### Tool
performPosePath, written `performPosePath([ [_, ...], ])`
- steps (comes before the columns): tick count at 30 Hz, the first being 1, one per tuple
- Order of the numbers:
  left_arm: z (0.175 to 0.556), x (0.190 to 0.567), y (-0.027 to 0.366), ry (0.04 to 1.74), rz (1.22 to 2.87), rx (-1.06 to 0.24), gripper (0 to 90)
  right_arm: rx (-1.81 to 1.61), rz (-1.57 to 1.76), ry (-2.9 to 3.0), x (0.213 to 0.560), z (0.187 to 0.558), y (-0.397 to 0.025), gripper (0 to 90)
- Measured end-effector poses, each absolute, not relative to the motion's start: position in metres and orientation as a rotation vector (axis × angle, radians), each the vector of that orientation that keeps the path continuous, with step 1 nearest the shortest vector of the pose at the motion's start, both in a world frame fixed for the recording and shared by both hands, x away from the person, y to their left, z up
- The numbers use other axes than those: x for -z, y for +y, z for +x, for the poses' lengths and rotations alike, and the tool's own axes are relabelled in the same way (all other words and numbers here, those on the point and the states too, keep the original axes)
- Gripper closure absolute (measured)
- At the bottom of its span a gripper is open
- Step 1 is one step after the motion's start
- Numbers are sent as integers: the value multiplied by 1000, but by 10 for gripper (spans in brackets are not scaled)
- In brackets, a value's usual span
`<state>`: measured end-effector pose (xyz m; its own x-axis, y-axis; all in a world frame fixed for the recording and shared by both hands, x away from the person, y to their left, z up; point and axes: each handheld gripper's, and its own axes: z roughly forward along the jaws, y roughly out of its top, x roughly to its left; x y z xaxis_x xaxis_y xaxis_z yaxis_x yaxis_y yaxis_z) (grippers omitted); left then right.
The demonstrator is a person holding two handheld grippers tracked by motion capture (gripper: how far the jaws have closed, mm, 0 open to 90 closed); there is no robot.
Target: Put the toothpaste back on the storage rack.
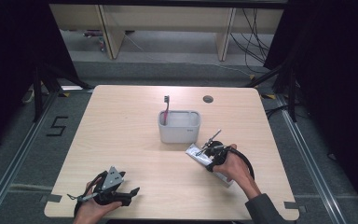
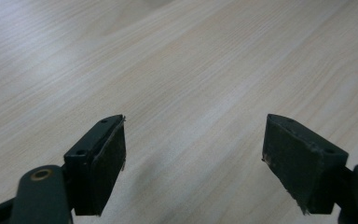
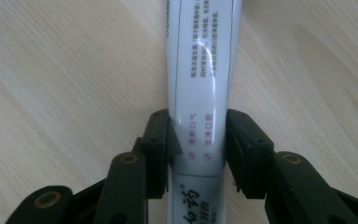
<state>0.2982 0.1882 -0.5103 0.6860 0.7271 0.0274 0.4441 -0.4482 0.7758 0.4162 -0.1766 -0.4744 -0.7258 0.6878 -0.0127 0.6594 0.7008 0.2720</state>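
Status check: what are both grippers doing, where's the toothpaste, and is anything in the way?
Right gripper shut on toothpaste tube, tube flat on table. Left gripper open, over bare wood. Grey holder with toothbrush just beyond tube; nothing between.

A light wooden table (image 1: 121, 135) stands on a grey floor (image 1: 18, 140); a grey tub (image 1: 179, 126) sits near the middle of the table; a red toothbrush (image 1: 166, 109) stands tilted in the tub's left end; a round hole (image 1: 208, 99) is behind the tub.
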Motion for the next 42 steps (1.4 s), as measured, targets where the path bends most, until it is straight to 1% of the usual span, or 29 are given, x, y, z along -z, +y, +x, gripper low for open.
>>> performPosePath([
  [14,298,510,189,894,2112,-461,211,-223,1019,2834,474,424,-170,633],
  [27,299,512,188,894,2097,-457,212,-204,1043,2848,476,426,-169,638],
  [29,299,510,189,889,2116,-465,215,-212,1038,2851,476,426,-169,641],
  [32,299,512,188,895,2095,-455,221,-204,1028,2849,476,426,-169,661],
  [37,298,511,189,886,2107,-456,228,-204,958,2868,474,428,-169,697],
  [42,298,511,189,887,2104,-457,231,-211,954,2875,472,427,-172,712],
])
